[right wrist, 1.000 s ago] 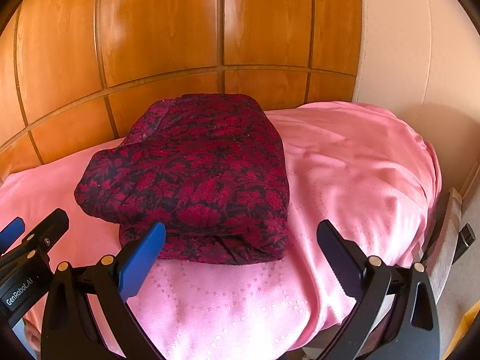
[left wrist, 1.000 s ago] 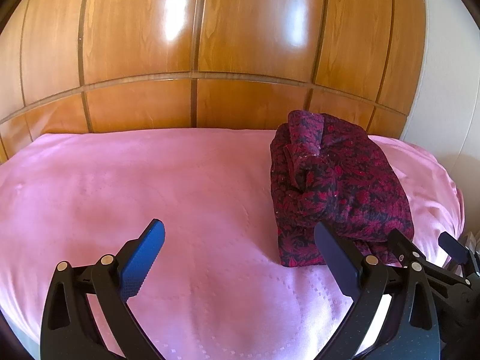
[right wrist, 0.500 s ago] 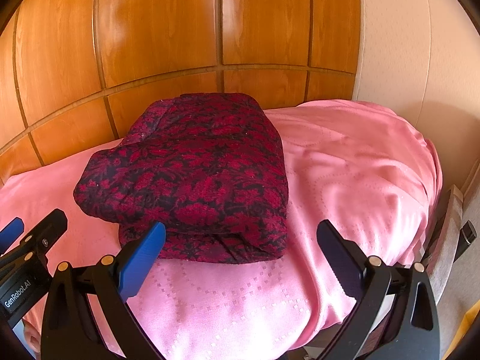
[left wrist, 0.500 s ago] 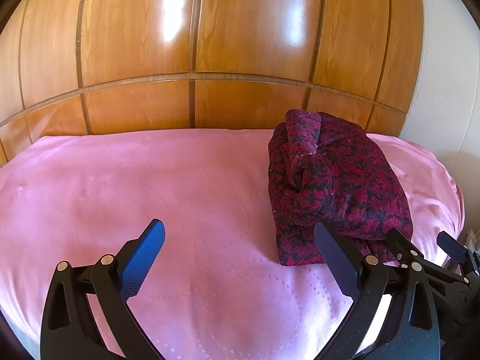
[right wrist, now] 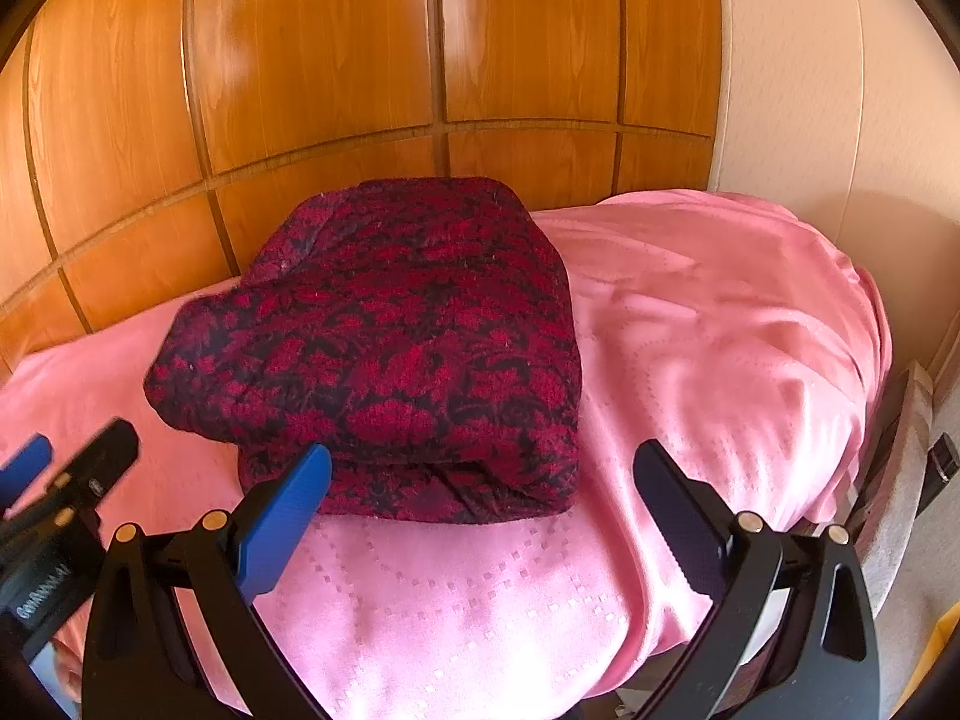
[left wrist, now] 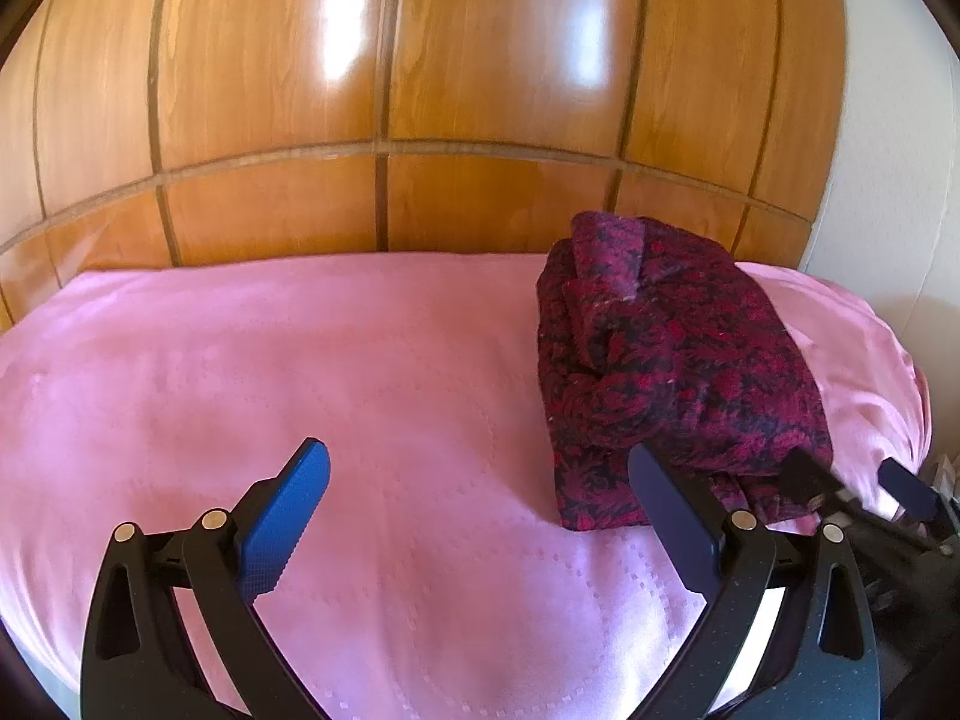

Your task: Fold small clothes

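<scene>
A dark red and black patterned garment (right wrist: 396, 348) lies folded into a thick bundle on the pink cloth (right wrist: 480, 600). In the left wrist view the garment (left wrist: 678, 372) sits at the right, near the wooden panels. My left gripper (left wrist: 474, 498) is open and empty, over bare pink cloth to the left of the garment. My right gripper (right wrist: 480, 498) is open and empty, just in front of the garment's near edge, not touching it. The right gripper also shows at the right edge of the left wrist view (left wrist: 852, 492), and the left gripper shows at the left edge of the right wrist view (right wrist: 60, 480).
Glossy wooden panels (left wrist: 384, 120) rise right behind the pink surface. A pale wall (right wrist: 828, 90) stands at the right. The pink cloth drops off at the right edge (right wrist: 864, 360), with a grey chair or frame (right wrist: 906, 462) beside it.
Both grippers have stayed open and shifted only slightly; the other gripper looks motion-blurred in each view. The garment has not moved.
</scene>
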`<control>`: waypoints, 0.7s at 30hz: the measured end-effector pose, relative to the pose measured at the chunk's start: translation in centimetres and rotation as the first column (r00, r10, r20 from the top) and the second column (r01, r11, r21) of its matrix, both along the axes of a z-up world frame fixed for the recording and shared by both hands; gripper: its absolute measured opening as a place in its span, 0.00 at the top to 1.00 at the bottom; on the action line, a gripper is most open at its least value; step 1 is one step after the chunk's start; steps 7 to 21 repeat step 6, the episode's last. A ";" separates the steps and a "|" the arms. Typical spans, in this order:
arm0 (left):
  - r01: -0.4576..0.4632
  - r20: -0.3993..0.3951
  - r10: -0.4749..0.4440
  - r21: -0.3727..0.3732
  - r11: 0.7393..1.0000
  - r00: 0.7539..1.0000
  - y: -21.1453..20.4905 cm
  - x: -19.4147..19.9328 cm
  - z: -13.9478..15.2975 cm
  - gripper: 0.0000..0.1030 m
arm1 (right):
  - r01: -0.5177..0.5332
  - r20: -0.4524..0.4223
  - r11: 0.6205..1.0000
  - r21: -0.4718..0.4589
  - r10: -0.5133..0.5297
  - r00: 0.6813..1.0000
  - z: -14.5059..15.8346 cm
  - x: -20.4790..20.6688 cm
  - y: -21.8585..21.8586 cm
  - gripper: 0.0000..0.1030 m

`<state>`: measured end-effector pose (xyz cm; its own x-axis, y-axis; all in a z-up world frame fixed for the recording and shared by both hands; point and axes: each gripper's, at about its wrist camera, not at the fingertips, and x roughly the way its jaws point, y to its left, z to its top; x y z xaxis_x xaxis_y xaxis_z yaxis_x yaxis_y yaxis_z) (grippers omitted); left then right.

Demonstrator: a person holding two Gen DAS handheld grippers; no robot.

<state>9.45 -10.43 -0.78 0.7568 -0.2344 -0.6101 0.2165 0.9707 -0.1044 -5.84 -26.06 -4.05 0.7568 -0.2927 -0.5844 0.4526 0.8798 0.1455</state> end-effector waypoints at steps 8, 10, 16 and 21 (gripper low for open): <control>-0.039 -0.062 0.040 0.008 0.999 0.997 1.2 1.9 -1.7 0.04 | 0.083 0.024 0.991 0.105 -0.086 0.996 0.9 1.1 -6.9 0.02; -0.039 -0.062 0.040 0.008 0.999 0.997 1.2 1.9 -1.7 0.04 | 0.083 0.024 0.991 0.105 -0.086 0.996 0.9 1.1 -6.9 0.02; -0.039 -0.062 0.040 0.008 0.999 0.997 1.2 1.9 -1.7 0.04 | 0.083 0.024 0.991 0.105 -0.086 0.996 0.9 1.1 -6.9 0.02; -0.039 -0.062 0.040 0.008 0.999 0.997 1.2 1.9 -1.7 0.04 | 0.083 0.024 0.991 0.105 -0.086 0.996 0.9 1.1 -6.9 0.02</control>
